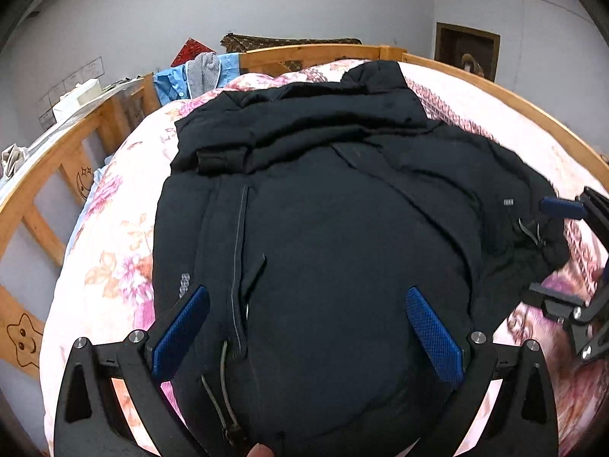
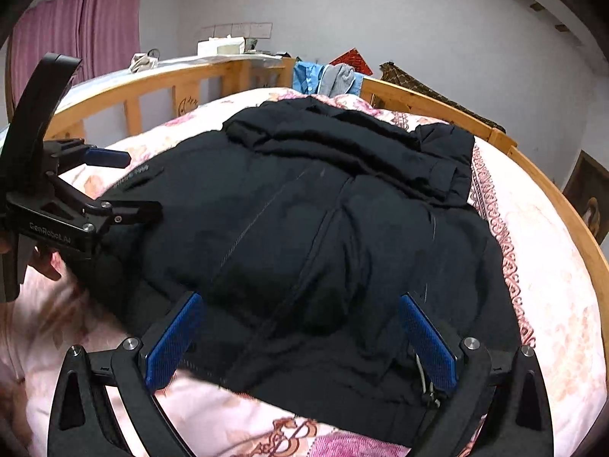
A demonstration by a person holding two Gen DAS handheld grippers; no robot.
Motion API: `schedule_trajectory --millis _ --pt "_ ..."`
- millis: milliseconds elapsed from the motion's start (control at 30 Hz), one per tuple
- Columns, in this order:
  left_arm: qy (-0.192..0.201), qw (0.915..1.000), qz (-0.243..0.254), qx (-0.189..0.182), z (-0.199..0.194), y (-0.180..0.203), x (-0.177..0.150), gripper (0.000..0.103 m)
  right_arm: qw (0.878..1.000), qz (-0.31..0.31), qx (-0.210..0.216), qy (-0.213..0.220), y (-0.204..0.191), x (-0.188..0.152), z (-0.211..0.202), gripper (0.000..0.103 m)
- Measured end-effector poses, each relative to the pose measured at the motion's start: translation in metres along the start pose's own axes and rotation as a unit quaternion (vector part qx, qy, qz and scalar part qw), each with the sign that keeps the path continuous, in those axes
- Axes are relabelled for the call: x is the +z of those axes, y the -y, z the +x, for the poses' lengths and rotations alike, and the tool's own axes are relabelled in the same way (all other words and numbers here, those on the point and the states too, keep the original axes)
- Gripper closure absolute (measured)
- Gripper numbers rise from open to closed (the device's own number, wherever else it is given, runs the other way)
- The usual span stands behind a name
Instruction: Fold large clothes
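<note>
A large black padded jacket (image 1: 335,228) lies spread on the pink floral quilt (image 1: 114,251), its sleeves and hood bunched at the far end. My left gripper (image 1: 304,301) hovers open just above the jacket's near hem, beside the zip and a drawcord. My right gripper (image 2: 300,304) is open over the jacket (image 2: 304,221) near its other lower corner. In the left wrist view the right gripper (image 1: 552,243) shows at the right edge, open. In the right wrist view the left gripper (image 2: 129,181) appears at the left, open, held by a hand.
A wooden bed rail (image 1: 64,160) runs around the bed. Blue and grey clothes (image 1: 190,76) hang over the far rail. A desk with boxes (image 2: 220,47) stands behind the rail, and pink curtains (image 2: 76,30) hang at the left. The quilt (image 2: 552,266) is bare to the right.
</note>
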State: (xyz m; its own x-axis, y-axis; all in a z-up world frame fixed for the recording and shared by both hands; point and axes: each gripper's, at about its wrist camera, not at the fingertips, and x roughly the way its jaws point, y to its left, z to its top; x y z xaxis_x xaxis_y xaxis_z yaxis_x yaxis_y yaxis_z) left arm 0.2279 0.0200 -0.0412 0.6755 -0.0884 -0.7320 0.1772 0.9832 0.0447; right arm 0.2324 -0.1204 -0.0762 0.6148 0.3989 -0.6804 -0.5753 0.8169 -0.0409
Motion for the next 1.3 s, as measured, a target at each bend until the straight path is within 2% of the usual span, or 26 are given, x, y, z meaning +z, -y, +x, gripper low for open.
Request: schedule_trajectory --millis 333,833,1067,1300 --pt "-0.002 0.9999 0.010 -0.010 0.002 0.003 -0.017 0.002 1.000 0.012 0.004 -0.028 0.003 -0.024 0.007 0.000" --pt "0.007 0.9996 0.025 -0.009 -0.004 0.007 -0.029 0.002 0.999 0.005 0.008 -0.044 -0.001 -0.033 0.010 0.000" --pt "0.015 0.9991 0.033 -0.020 -0.010 0.007 -0.040 0.002 0.998 0.006 0.001 -0.055 0.000 -0.039 0.012 0.000" --pt "0.025 0.9975 0.063 -0.019 -0.015 0.014 -0.056 0.002 0.998 0.017 -0.006 -0.061 0.004 -0.046 0.012 0.000"
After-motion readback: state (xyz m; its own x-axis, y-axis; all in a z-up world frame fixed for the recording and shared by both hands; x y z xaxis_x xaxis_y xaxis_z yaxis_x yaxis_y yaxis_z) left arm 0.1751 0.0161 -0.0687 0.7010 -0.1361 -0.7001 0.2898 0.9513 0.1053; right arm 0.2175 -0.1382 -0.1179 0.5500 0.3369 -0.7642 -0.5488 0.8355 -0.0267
